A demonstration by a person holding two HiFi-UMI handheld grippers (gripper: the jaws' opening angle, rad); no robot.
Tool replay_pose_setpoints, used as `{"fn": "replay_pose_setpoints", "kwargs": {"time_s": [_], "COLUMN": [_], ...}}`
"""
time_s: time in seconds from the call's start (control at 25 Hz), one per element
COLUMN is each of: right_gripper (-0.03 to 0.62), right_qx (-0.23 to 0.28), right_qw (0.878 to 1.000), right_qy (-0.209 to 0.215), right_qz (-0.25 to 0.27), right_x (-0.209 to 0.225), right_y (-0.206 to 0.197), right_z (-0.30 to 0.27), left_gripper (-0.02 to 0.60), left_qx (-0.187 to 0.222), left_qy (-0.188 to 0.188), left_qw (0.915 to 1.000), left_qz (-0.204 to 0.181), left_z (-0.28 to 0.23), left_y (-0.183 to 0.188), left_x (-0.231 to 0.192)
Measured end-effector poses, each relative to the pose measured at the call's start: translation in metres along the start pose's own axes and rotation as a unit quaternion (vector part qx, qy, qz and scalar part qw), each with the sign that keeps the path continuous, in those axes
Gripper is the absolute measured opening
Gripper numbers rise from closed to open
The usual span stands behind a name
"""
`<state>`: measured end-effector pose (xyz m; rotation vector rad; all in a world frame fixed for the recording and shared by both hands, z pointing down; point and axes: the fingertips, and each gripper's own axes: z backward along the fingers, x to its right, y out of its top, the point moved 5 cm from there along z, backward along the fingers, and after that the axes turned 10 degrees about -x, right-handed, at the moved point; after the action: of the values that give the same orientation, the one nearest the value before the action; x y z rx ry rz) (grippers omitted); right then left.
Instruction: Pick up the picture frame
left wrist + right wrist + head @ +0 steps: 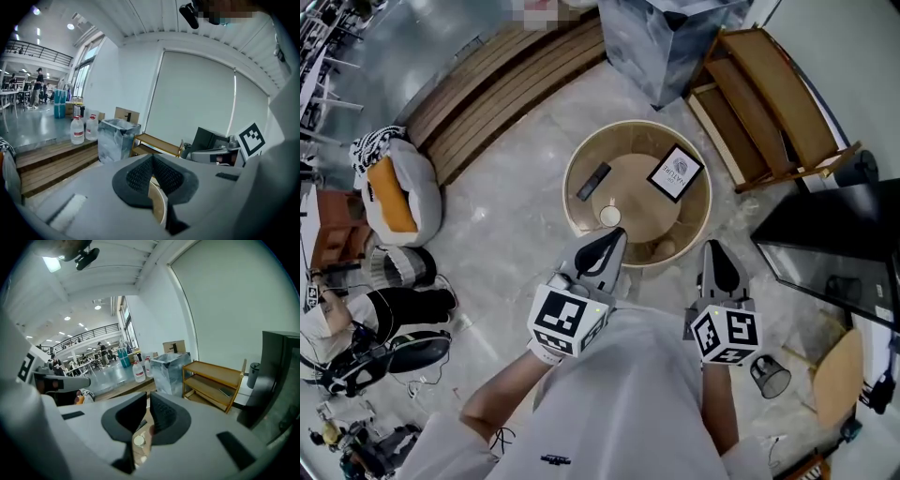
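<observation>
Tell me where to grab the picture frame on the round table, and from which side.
Take the picture frame by its near right edge, the one facing the right tongs, which are shut and must open first. It lies flat inside the raised rim of the round table, so a level approach looks blocked: come from above, tilted down, one jaw slipping under that black border.

Picture frame (675, 172) carries print, too small to read; no other text legible.

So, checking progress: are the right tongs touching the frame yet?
Apart. Head view: right tongs hang by the table's near rim; frame lies on its far side.
</observation>
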<state>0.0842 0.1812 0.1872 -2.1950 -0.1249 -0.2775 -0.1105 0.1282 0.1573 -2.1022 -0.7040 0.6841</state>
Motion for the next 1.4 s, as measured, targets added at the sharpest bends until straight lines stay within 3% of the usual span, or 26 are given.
{"fn": "replay_pose_setpoints", "kwargs": {"time_s": [0.64,1.04,1.16,1.4], "right_gripper": [0.011,0.014,0.054,0.055], "right_qx": [-0.05,-0.09,-0.098,-0.125], "right_qw": [0.998,0.996,0.995,0.992], "right_qy": [0.002,-0.008,-0.004,-0.002], "right_qz": [-0.023,-0.021,-0.023,-0.031], "right_x": [0.061,0.113,0.128,0.15], "right_y": [0.0,-0.046,-0.059,-0.096], "right_z": [-0.083,-0.173,-0.202,-0.249], "left_gripper": [0.003,0.003,0.004,0.003], "left_qx": [-0.054,-0.089,-0.095,-0.11], "left_qy": [-0.003,0.006,0.009,0.015], "left_qw": [0.9984,0.9959,0.9953,0.9935], "left_qz": [0.014,0.017,0.014,0.026], "left_z": [-0.087,-0.174,-0.202,-0.239], "left_y": [0.01,-0.025,-0.036,-0.068], "left_x": [-0.004,-0.019,-0.024,-0.032]}}
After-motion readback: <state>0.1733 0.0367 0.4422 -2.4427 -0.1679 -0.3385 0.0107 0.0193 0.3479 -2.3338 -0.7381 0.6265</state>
